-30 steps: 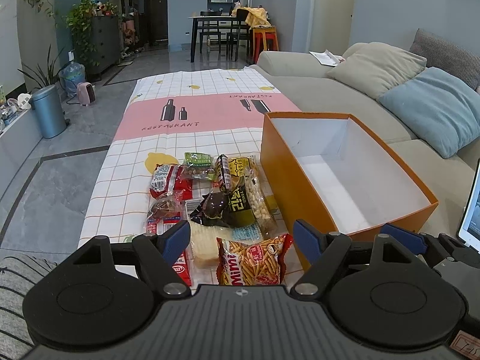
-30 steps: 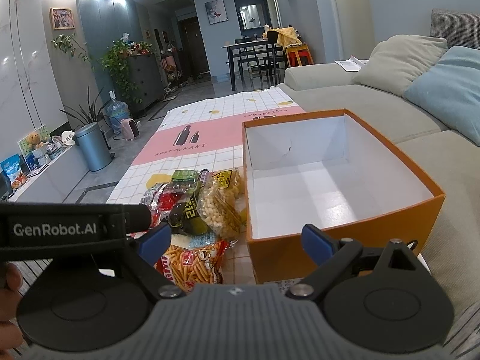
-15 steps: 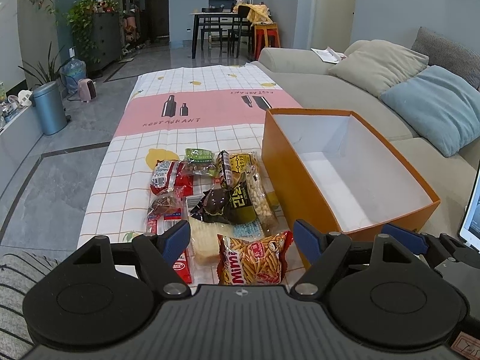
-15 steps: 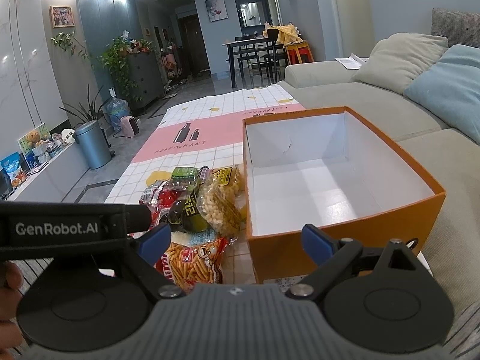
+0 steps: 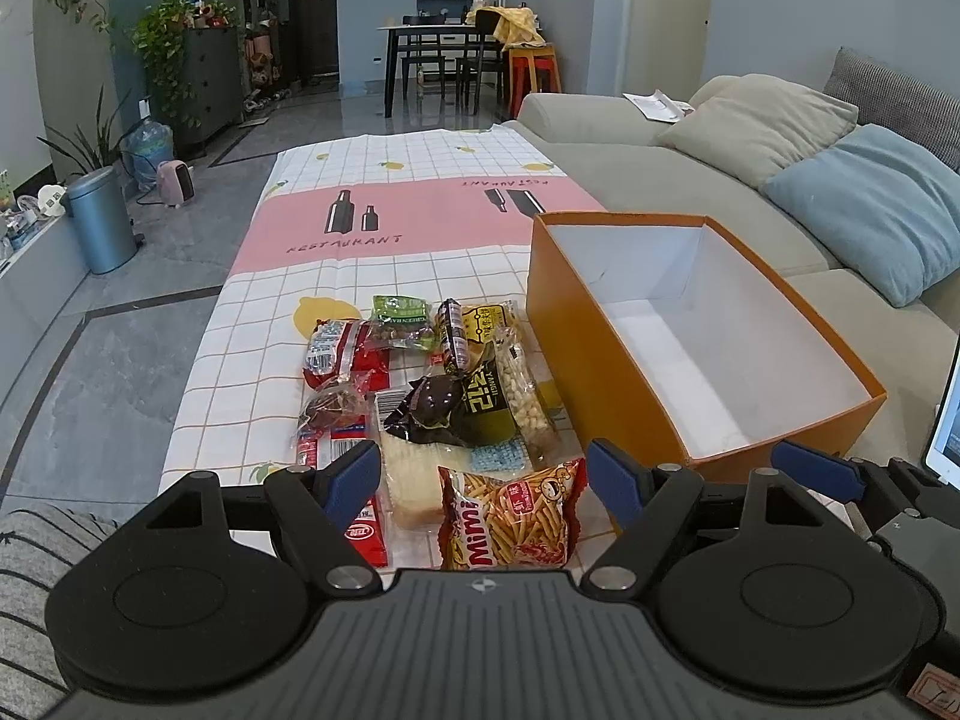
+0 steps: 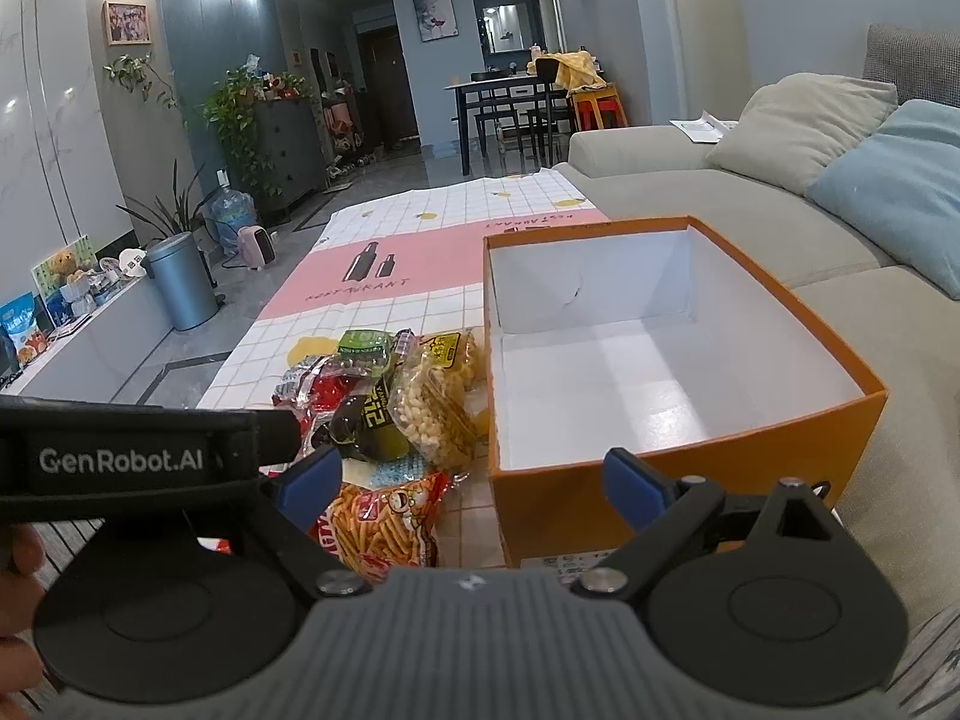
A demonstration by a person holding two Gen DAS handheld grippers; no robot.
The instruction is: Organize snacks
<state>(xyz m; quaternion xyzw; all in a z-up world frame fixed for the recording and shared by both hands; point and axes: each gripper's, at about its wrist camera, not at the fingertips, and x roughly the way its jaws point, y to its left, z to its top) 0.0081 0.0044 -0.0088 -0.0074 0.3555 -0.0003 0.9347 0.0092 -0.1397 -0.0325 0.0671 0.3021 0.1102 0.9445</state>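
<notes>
Snacks overlap at nine o'clock of the box; both grippers, wide open and empty, would probably snag neighbouring packets.

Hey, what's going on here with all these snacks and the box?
A person holds a two-finger gripper in each hand over a table. The left gripper and right gripper are both open and hold nothing. A pile of snack packets, with a Mimi sticks bag nearest, lies on the tablecloth beside an orange box, which has nothing in it yet. No packing has started.
</notes>
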